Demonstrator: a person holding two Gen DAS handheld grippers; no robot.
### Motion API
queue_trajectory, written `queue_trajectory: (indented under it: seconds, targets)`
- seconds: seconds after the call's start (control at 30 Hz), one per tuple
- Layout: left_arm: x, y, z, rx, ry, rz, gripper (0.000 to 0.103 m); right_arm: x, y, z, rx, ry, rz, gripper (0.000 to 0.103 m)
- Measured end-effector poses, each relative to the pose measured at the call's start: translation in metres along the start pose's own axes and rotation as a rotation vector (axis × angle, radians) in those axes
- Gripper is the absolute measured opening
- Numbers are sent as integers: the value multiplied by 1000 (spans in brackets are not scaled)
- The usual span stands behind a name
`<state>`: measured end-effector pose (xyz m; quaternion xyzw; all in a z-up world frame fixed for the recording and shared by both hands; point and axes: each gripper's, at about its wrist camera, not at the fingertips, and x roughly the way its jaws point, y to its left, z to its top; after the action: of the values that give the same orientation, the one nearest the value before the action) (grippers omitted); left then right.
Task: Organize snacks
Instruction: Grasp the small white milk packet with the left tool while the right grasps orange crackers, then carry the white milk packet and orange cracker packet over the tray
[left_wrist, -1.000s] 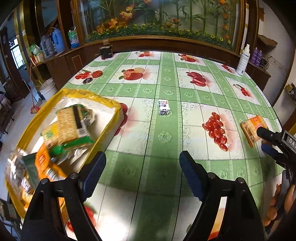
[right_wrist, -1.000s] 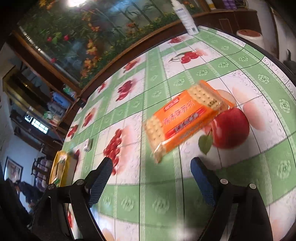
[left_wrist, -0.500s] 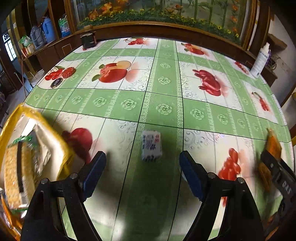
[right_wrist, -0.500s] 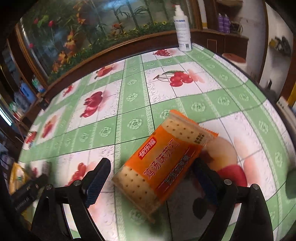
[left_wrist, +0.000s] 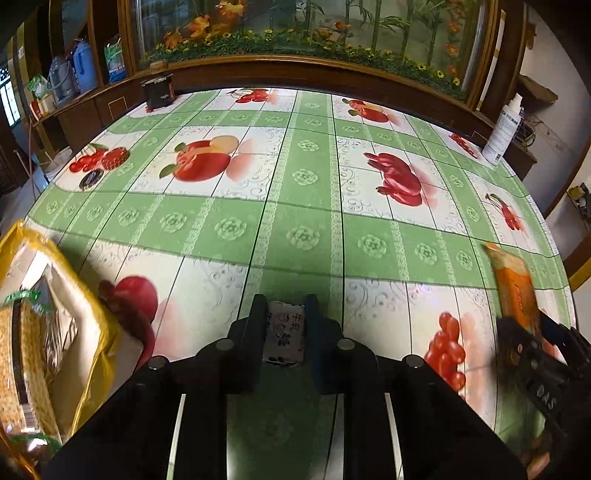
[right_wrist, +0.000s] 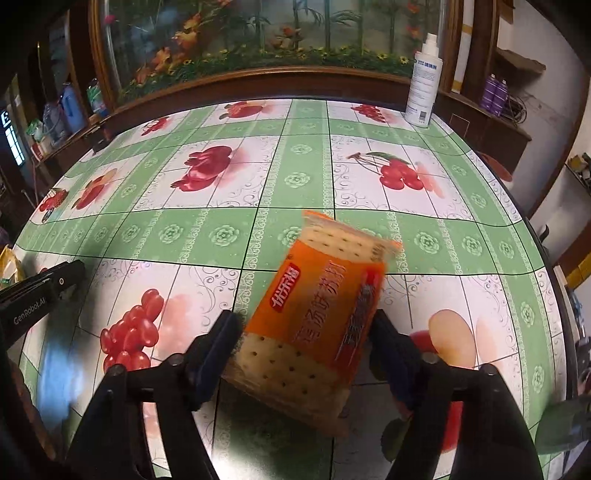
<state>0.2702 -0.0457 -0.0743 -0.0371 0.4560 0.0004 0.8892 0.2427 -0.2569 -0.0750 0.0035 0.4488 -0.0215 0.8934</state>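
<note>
Both hand-held grippers have closed since the earlier frame. Above the bench (right_wrist: 295, 177), the right hand-held gripper (right_wrist: 306, 343) pinches the orange cracker packet (right_wrist: 314, 306), its long axis pointing away; its writing is Chinese. The left hand-held gripper (left_wrist: 284, 332) pinches the small white packet (left_wrist: 284, 336), lengthwise forward.

I'm seeing a white spray bottle (right_wrist: 423, 88) sitting on the fruit-print tablecloth (left_wrist: 303, 206), purple bottles (right_wrist: 495, 94) standing behind it.
</note>
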Motion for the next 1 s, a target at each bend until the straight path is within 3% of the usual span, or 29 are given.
queue_trajectory:
  seconds: [0.2, 0.4, 0.53, 0.73, 0.87, 0.93, 0.97, 1.0]
  targets:
    - [-25, 21, -30, -53, 25, -58, 17, -7, -8, -5, 13, -9, 51, 56]
    - [-63, 37, -59, -61, -6, -70, 17, -33, -16, -21, 78, -27, 186, 56]
    - [-89, 44, -74, -57, -45, -57, 17, -64, -14, -40, 103, -74, 295, 56]
    - [-120, 56, -95, -59, -76, -37, 17, -88, -24, -75, 230, -64, 555, 55]
    - [-141, 65, -104, -61, -107, 7, 17, -101, -19, -87, 252, -63, 632, 54]
    - [-148, 68, -108, -58, -123, 28, 17, -109, -13, -90, 252, -70, 666, 17]
    - [-153, 70, -109, -58, -131, 36, 17, -112, -11, -91, 256, -72, 688, 6]
    - [-155, 71, -111, -58, -136, 40, 17, -114, -8, -90, 256, -70, 702, 6]
